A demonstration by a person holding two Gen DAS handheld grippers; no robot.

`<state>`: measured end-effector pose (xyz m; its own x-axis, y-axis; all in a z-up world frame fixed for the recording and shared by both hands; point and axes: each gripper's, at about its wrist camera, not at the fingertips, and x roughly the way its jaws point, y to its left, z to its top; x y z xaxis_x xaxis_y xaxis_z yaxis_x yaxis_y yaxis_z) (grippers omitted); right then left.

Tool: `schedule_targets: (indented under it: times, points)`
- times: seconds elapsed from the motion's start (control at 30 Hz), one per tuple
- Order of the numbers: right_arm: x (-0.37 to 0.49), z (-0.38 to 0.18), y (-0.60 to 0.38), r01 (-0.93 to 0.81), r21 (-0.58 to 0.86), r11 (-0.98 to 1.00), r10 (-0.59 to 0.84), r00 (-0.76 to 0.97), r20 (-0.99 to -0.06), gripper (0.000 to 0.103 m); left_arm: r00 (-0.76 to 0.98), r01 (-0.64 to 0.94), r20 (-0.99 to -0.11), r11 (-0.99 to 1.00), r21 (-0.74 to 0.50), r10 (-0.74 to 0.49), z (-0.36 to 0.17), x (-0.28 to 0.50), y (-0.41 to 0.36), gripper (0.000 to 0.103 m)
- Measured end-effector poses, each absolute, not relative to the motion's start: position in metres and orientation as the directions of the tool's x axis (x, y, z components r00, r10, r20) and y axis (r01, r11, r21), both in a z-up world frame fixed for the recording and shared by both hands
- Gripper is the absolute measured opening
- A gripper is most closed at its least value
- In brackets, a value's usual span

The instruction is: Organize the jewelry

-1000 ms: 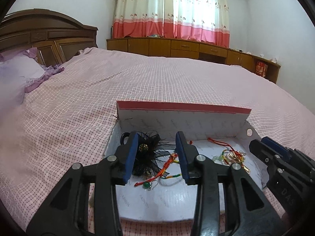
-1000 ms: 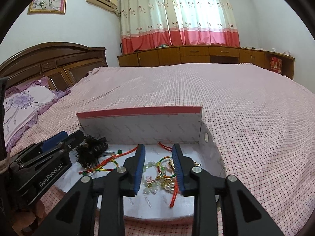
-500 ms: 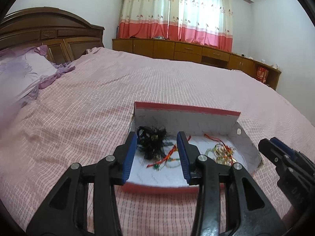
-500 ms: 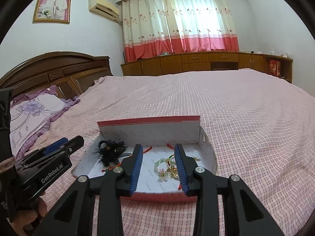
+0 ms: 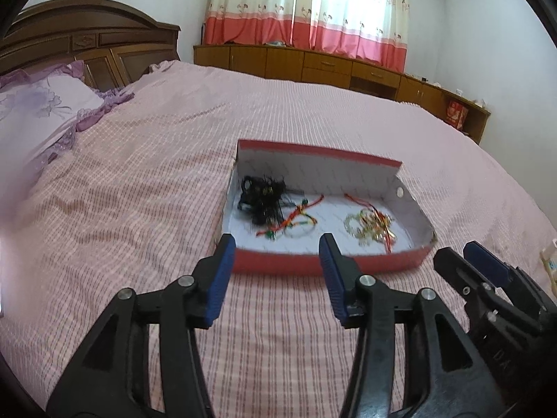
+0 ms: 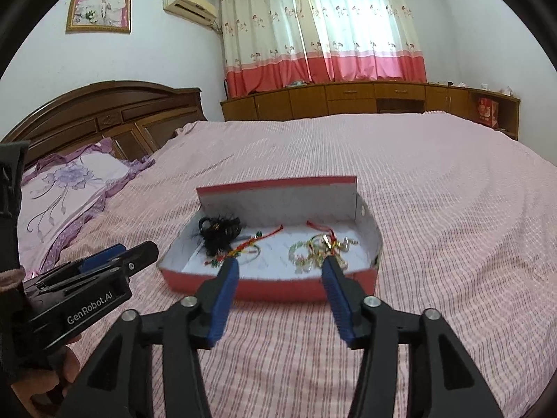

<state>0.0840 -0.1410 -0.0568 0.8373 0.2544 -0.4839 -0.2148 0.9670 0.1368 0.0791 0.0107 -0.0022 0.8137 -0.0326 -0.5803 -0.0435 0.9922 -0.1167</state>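
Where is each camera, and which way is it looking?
Left wrist view: sits on the left gripper, looking across the pink checked bed at the red cardboard box; right gripper shows at the right edge.
Right wrist view: sits on the right gripper, facing the same box; left gripper and a hand show lower left.
Shared: box, bed, curtains; both grippers opening, empty.

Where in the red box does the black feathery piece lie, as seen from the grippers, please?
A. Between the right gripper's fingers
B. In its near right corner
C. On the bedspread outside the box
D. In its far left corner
D: the black feathery piece sits inside the red box by the tall back wall on the left side, while the gold and green jewelry lies to the right, and nothing is between either gripper's fingers.
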Motion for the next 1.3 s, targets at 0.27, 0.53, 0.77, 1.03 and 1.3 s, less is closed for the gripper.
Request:
schedule_targets:
  times: [0.27, 0.53, 0.77, 1.03, 1.3]
  points:
    - [0.070, -0.068, -0.140, -0.195, 0.132, 0.972, 0.236, 0.818, -0.525, 0.069, 0.792, -0.059, -0.611, 0.994, -0.094, -0.011, -0.009, 0.070, 0.008, 0.050]
    - [0.065, -0.077, -0.145, -0.174, 0.125, 0.977, 0.214, 0.802, -0.558, 0.070, 0.779, -0.084, -0.627, 0.994, -0.070, 0.022, -0.015, 0.068, 0.008, 0.052]
    - [0.067, -0.079, -0.150, -0.158, 0.133, 0.979, 0.206, 0.798, -0.567, 0.070, 0.771, -0.088, -0.635, 0.994, -0.057, 0.032, -0.019, 0.069, 0.007, 0.052]
    - [0.067, -0.079, -0.151, -0.158, 0.134, 0.978, 0.206, 0.798, -0.566, 0.070, 0.778, -0.084, -0.627, 0.995, -0.053, 0.032, -0.018, 0.067, 0.006, 0.052]
    - [0.067, -0.079, -0.150, -0.159, 0.134, 0.978, 0.207, 0.798, -0.567, 0.070, 0.778, -0.084, -0.628, 0.995, -0.056, 0.030, -0.017, 0.067, 0.007, 0.052]
